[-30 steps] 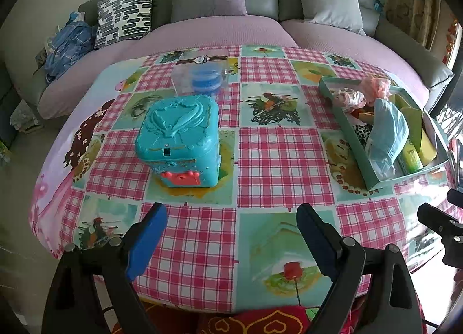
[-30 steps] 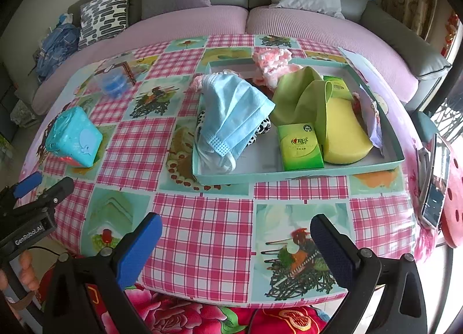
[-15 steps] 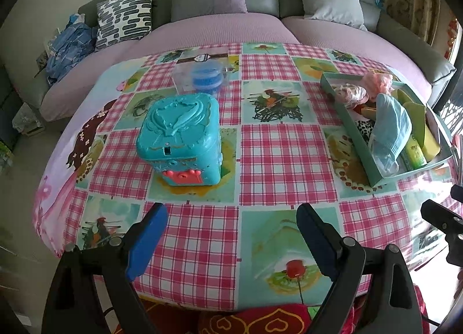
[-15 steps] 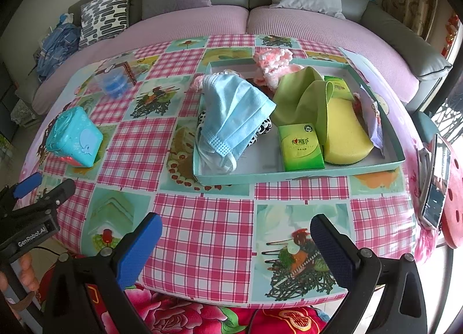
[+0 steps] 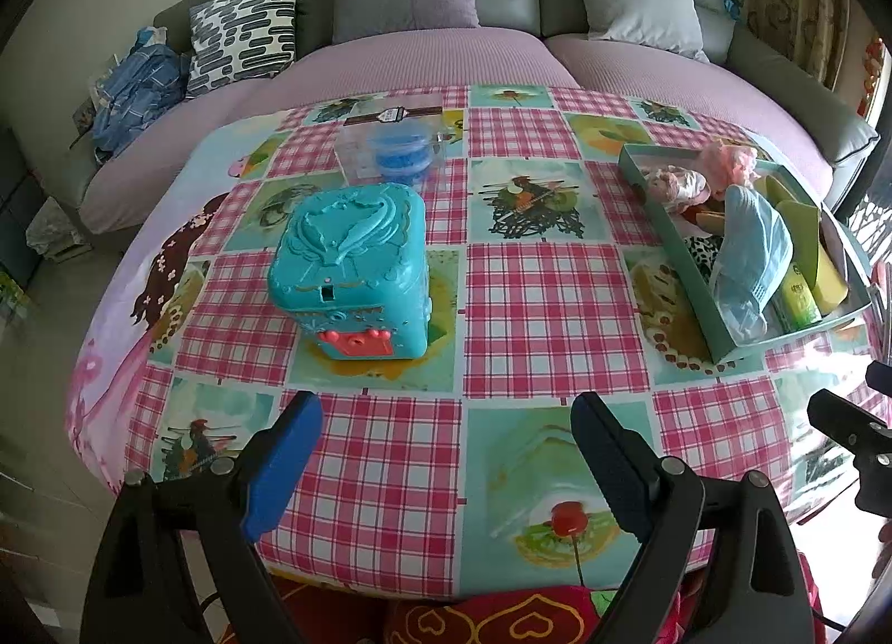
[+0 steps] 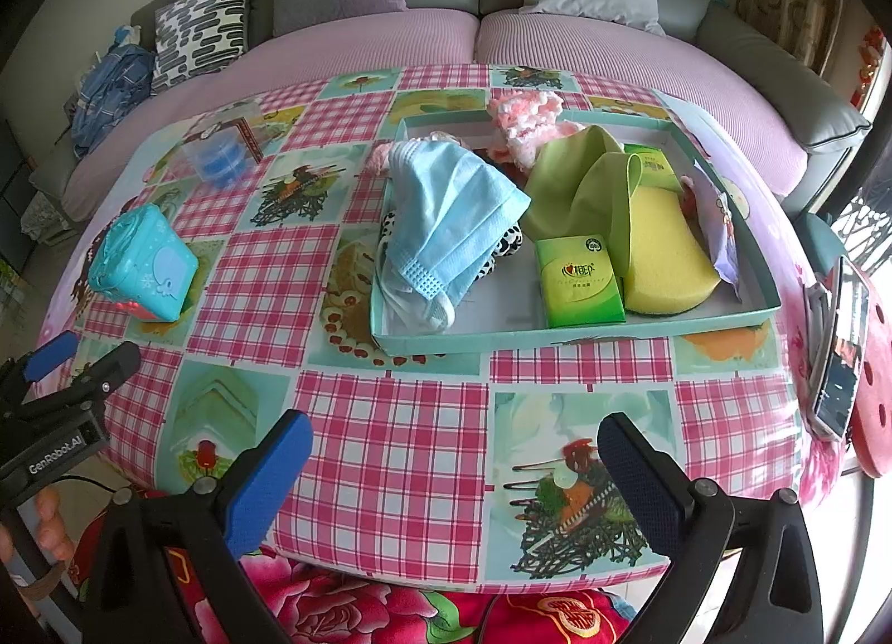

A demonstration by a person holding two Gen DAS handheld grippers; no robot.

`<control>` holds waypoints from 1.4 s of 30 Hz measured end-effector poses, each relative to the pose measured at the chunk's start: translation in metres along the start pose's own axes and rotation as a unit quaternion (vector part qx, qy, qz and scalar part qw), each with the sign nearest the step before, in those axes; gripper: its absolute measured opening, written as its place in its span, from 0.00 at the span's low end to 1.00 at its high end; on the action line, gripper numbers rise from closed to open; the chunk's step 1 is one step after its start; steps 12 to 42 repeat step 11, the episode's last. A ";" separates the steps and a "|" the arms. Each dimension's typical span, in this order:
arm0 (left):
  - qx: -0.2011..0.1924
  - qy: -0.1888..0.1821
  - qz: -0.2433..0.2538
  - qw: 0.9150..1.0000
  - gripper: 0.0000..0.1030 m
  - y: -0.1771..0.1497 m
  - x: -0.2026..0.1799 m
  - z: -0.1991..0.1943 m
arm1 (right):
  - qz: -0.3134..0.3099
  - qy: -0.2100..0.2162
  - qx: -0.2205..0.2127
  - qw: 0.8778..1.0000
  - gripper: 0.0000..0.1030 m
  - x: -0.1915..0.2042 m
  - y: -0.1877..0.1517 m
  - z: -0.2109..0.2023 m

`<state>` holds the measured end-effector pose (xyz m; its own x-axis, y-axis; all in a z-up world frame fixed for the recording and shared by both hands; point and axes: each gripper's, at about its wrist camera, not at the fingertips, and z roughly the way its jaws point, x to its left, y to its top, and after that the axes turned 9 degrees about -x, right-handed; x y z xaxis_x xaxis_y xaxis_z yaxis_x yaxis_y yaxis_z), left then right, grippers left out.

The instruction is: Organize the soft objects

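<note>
Plainly both sets of jaws stand released: the left gripper (image 5: 446, 454) and the right gripper (image 6: 454, 468) hang empty over the near edge of the table (image 6: 390, 449). Beyond the right gripper lies the tray (image 6: 557, 334), where the soft things sit. Its blue mask (image 6: 451, 220) looks light and limp; pinch a bunched fold, not the loops. Right of the mask, the yellow sponge (image 6: 663, 259) should squash, so grip it across its thickness.
</note>
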<state>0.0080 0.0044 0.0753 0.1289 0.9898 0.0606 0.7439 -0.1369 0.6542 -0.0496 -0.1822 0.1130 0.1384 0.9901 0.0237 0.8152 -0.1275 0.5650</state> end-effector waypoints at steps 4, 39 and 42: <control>-0.002 0.001 0.002 1.000 0.88 0.001 -0.001 -0.001 | 0.001 0.000 0.000 1.000 1.00 0.000 0.000 0.000; -0.008 -0.009 -0.001 1.000 0.88 0.001 0.000 -0.003 | 0.003 0.001 0.001 1.000 1.00 -0.001 -0.001 0.001; -0.008 -0.009 -0.001 1.000 0.88 0.001 0.000 -0.003 | 0.003 0.001 0.001 1.000 1.00 -0.001 -0.001 0.001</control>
